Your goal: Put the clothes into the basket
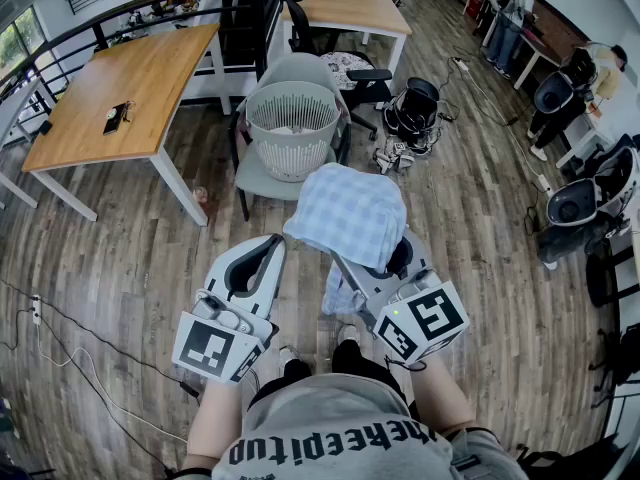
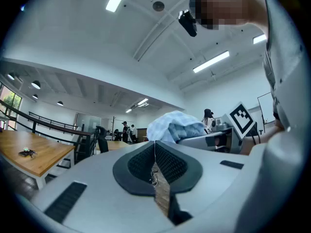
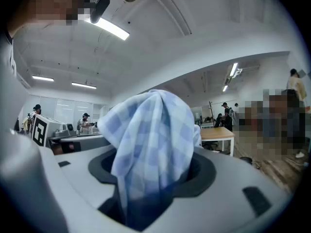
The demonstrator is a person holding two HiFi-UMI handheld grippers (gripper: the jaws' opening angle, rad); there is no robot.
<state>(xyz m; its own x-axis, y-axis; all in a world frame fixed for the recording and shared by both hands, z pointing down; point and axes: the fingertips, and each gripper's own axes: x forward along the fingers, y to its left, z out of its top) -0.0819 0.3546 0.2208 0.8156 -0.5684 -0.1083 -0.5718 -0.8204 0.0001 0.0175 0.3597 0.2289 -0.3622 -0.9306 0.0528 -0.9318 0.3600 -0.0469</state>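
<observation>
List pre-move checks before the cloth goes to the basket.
1. Blue-and-white checked cloth in right gripper: ok, bunched between its fingers.
2. Left gripper free: ok, fingers together, nothing between them.
3. White slotted plastic basket upright on grey chair: ok.
4. Basket has room: ok, only something pale low inside.
5. Grip firm enough to carry: cannot tell.
6. Way ahead: ok, bare wooden floor up to the chair.
</observation>
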